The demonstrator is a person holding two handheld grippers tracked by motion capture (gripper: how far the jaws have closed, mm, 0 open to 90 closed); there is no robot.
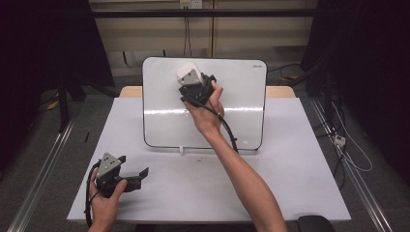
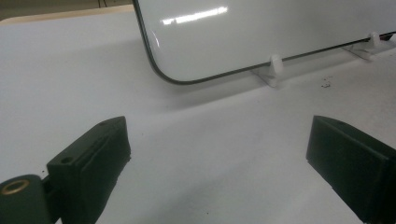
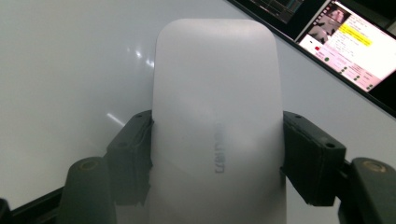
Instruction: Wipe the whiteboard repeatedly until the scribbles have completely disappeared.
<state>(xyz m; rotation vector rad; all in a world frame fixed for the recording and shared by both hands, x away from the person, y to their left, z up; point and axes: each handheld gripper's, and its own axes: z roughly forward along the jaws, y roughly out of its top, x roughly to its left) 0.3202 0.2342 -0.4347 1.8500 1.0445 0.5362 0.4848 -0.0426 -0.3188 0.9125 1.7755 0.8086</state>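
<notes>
Right gripper (image 1: 189,77): jaws clamped on both long sides of a white whiteboard eraser (image 3: 217,126), which it holds against the upper middle of the whiteboard (image 1: 159,116). Faint grey lettering shows on the eraser's back. The whiteboard stands upright on small white clip feet (image 2: 275,65) at the far side of the white table (image 1: 290,183); its surface reads clean, with a strip of reflected light across it. Left gripper (image 1: 138,175): held low over the table's near left corner, jaws spread wide with nothing between them, well apart from the board.
</notes>
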